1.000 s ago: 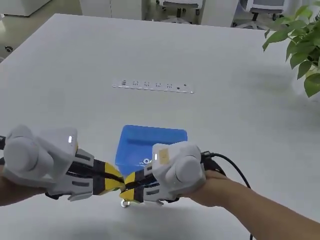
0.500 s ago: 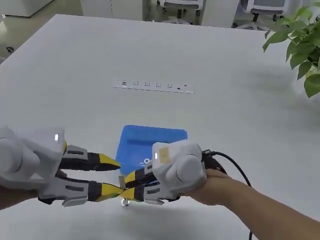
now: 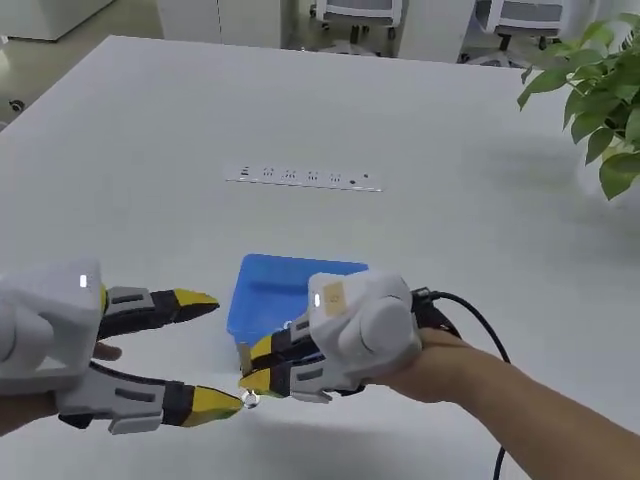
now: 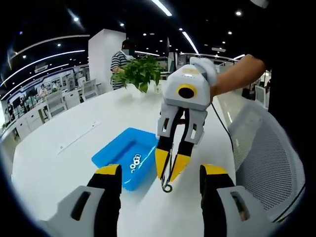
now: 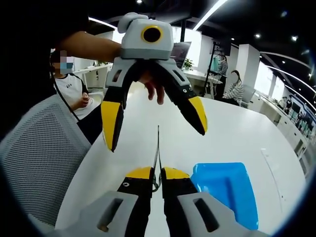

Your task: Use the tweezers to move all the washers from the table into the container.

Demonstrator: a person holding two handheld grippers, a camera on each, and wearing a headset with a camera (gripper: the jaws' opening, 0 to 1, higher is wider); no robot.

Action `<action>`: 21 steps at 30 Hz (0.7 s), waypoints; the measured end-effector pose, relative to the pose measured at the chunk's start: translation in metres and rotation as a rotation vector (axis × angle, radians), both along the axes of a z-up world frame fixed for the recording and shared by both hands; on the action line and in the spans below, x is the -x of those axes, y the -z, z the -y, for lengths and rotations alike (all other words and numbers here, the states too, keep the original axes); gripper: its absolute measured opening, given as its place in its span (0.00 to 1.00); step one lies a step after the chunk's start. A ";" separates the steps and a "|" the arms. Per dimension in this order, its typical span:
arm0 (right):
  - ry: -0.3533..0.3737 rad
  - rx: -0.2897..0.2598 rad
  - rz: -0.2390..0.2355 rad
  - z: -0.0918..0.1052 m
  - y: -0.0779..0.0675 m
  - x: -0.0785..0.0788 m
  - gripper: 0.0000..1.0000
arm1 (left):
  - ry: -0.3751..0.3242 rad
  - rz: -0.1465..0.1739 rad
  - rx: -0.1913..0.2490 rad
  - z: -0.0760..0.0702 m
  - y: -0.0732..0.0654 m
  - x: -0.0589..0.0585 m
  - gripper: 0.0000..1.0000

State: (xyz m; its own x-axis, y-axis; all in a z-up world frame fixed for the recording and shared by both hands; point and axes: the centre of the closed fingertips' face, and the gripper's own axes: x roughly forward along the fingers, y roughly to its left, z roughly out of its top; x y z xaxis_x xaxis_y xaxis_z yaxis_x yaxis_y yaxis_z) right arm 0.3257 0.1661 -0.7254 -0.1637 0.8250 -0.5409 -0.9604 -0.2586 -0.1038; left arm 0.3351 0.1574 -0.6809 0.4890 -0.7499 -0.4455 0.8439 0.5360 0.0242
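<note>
My right gripper [image 3: 248,366] is shut on thin metal tweezers [image 5: 158,148], which stick out forward between its yellow jaws. A small metal washer [image 4: 167,188] sits at the tweezers' tip, just above the white table and close to the near edge of the blue container [image 3: 297,285]. Several washers [image 4: 134,163] lie inside the container. My left gripper [image 3: 208,350] stands open to the left of the tweezers with nothing between its jaws. From the right gripper view the left gripper [image 5: 154,118] faces me with spread jaws. The right gripper [image 4: 171,165] hangs in front of the left gripper's camera.
A flush power-socket strip [image 3: 300,176] runs across the middle of the white table [image 3: 450,200]. A green plant [image 3: 595,95] stands at the far right edge. Mesh office chairs [image 5: 34,148] and people are around the table's near end.
My left gripper has opened and drawn back to the left, away from the tweezers. The right gripper has stayed in place, still shut on them.
</note>
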 end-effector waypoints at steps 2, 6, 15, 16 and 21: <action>0.001 -0.003 0.001 0.001 -0.003 -0.001 0.08 | -0.012 0.005 0.007 0.000 -0.001 -0.001 0.74; 0.005 -0.010 0.003 0.001 -0.010 -0.002 0.08 | -0.026 0.012 0.016 0.000 -0.004 0.000 0.78; 0.003 -0.018 0.007 0.003 -0.025 -0.005 0.08 | -0.045 0.015 0.020 0.001 -0.006 0.002 0.90; 0.006 -0.018 0.003 0.003 -0.027 -0.006 0.08 | -0.050 0.016 0.021 0.001 -0.006 0.002 0.92; 0.008 -0.015 0.004 0.005 -0.032 -0.011 0.08 | -0.056 0.019 0.022 0.001 -0.007 0.004 0.95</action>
State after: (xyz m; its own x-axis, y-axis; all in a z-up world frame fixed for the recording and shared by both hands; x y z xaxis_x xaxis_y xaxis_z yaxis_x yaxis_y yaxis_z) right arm 0.3367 0.1611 -0.6931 -0.1546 0.8343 -0.5292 -0.9621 -0.2489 -0.1112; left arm 0.3308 0.1560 -0.6740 0.5390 -0.7306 -0.4193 0.8119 0.5832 0.0275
